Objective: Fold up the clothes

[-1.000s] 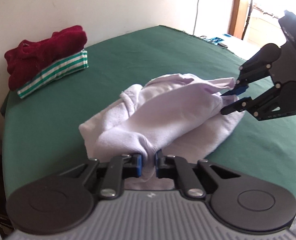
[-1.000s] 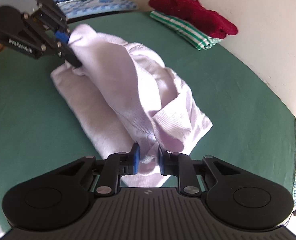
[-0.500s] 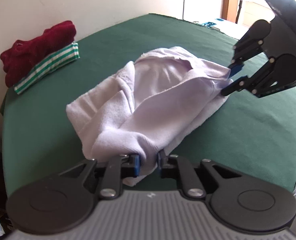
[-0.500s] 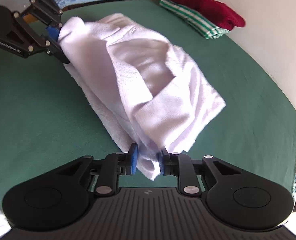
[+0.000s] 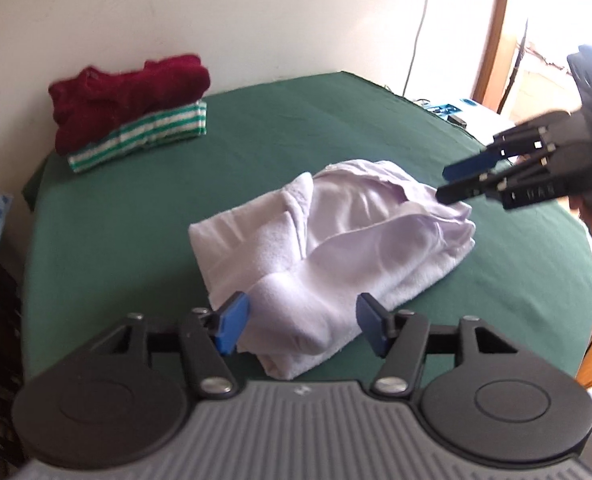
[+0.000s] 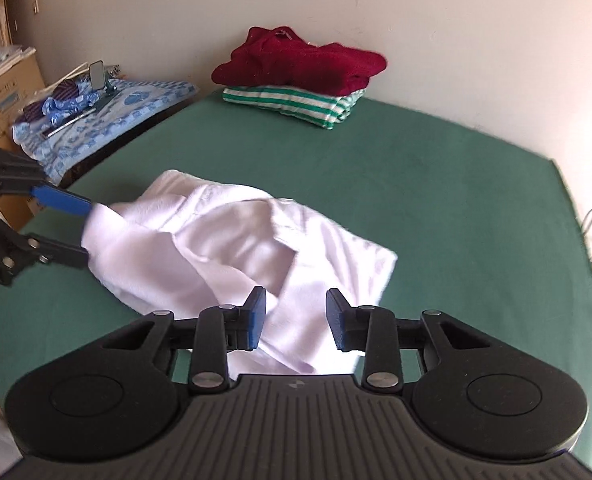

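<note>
Pale lilac garment [image 5: 336, 240] lies bunched on green bench [image 5: 255, 152], one end between left tool [image 5: 302, 322] pads, other between right tool [image 6: 293, 318] pads (both opening, pads clear of cloth). Both tools angle downward.

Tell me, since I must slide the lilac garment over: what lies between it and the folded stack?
Only bare green cloth separates the lilac garment from the folded stack, clearest in the right wrist view.

Home room: green-covered tabletop [image 6: 436, 184] against plain wall [image 6: 456, 20], folded clothes stack [image 6: 296, 80], patterned blue bedding [image 6: 107, 116], cardboard box [image 6: 3, 96], wooden door frame [image 5: 492, 32].
</note>
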`<control>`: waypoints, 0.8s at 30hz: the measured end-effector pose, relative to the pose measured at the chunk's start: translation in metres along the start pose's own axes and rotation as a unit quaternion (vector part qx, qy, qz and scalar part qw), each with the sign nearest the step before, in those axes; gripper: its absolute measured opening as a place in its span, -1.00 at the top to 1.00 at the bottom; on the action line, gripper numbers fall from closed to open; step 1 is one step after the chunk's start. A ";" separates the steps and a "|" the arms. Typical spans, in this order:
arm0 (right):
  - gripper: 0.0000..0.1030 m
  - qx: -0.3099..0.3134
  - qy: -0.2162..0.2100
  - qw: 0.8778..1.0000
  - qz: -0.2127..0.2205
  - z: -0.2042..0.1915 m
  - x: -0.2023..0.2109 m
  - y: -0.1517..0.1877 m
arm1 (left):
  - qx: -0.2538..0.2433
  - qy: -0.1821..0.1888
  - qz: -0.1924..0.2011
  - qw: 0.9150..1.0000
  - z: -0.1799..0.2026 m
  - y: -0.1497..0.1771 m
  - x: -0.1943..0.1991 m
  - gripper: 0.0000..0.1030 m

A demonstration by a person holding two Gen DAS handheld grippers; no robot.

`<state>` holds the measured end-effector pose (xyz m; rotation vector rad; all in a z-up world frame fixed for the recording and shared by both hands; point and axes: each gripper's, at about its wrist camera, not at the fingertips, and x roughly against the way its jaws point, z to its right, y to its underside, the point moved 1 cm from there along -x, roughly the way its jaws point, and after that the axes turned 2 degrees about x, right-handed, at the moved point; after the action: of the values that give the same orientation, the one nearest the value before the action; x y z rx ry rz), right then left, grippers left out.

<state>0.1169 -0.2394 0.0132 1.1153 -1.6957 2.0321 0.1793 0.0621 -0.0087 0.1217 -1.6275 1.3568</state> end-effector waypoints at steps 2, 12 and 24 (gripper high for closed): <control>0.32 0.008 0.010 1.000 -0.008 -0.004 -0.007 0.003 | 0.028 0.007 -0.007 1.000 -0.008 -0.001 -0.009 -0.27; 0.27 0.046 -0.024 0.999 0.012 -0.015 0.021 0.003 | -0.034 0.002 0.016 0.999 0.014 0.007 0.011 -0.54; 0.77 0.194 -0.008 0.981 -0.016 -0.061 -0.031 -0.003 | -0.027 -0.012 0.006 1.000 0.014 0.006 -0.007 -0.40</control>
<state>0.1163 -0.1737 -0.0073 1.2649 -1.3074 2.4040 0.1706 0.0495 -0.0166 0.0966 -1.6861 1.3239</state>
